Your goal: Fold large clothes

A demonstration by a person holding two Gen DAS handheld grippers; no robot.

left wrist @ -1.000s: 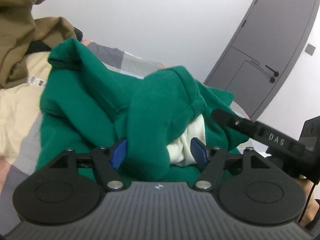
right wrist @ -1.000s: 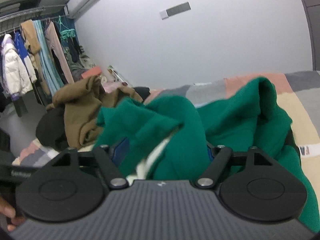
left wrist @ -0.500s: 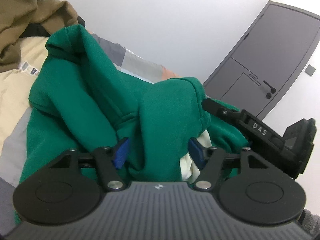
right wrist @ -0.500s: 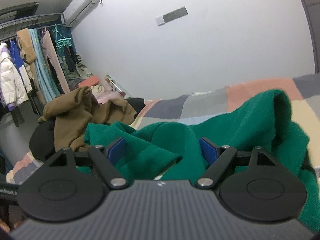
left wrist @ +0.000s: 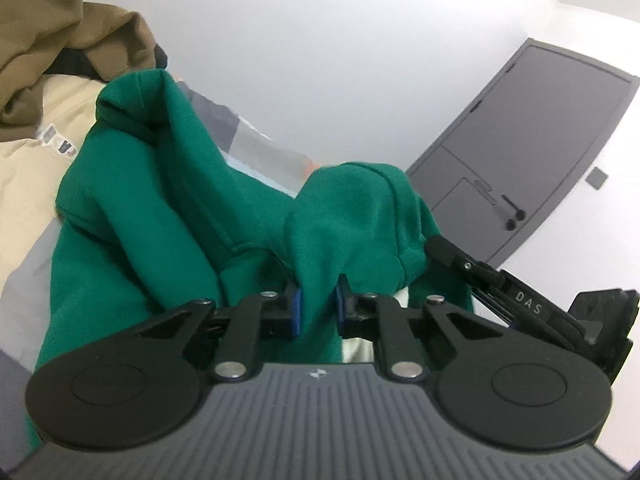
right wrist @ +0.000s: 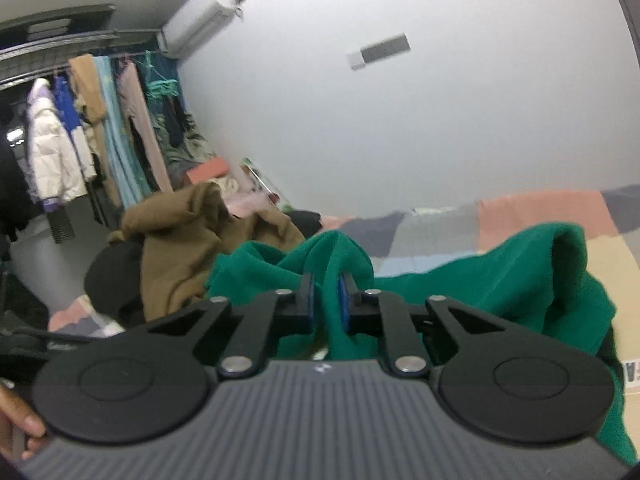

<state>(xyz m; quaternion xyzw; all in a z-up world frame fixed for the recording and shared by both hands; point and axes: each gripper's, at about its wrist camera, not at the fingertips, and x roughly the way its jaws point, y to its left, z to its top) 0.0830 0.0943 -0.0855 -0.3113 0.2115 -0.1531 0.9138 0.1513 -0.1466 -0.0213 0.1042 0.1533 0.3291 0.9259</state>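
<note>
Left wrist view: the left hand-held gripper (left wrist: 318,312) has just been closing and is now clenched on a raised fold of the green sweatshirt (left wrist: 160,220), with the blue pads (left wrist: 296,312) pressing the fabric from both sides. A bit of cream lining (left wrist: 356,350) peeks out under the pinched fold. The rest of the sweatshirt is heaped across the bed (left wrist: 24,184), bunching up into a second peak toward the far left. A brown garment (left wrist: 52,40) is piled at the bed's far left corner, and a small printed tag (left wrist: 58,142) lies on the cream patch of the cover just beside the green fabric. The right hand-held gripper (left wrist: 444,250) pokes in from the right, its tip buried in the same sweatshirt. Behind it there's a grey door (left wrist: 540,140) in a white wall.

Right wrist view: the right hand-held gripper (right wrist: 325,304) has also just been closing, and it's now pinching a ridge of the green sweatshirt (right wrist: 500,280) tight between its pads (right wrist: 343,306). The sweatshirt spreads to the right over the patchwork bedcover (right wrist: 540,210). The brown garment (right wrist: 188,256) sits on top of something black at the left side of the bed. A clothes rack (right wrist: 80,136) full of hanging stuff stands further back, with an air conditioner (right wrist: 200,20) up on the wall. A fingertip (right wrist: 24,424) shows at the bottom left edge.
</note>
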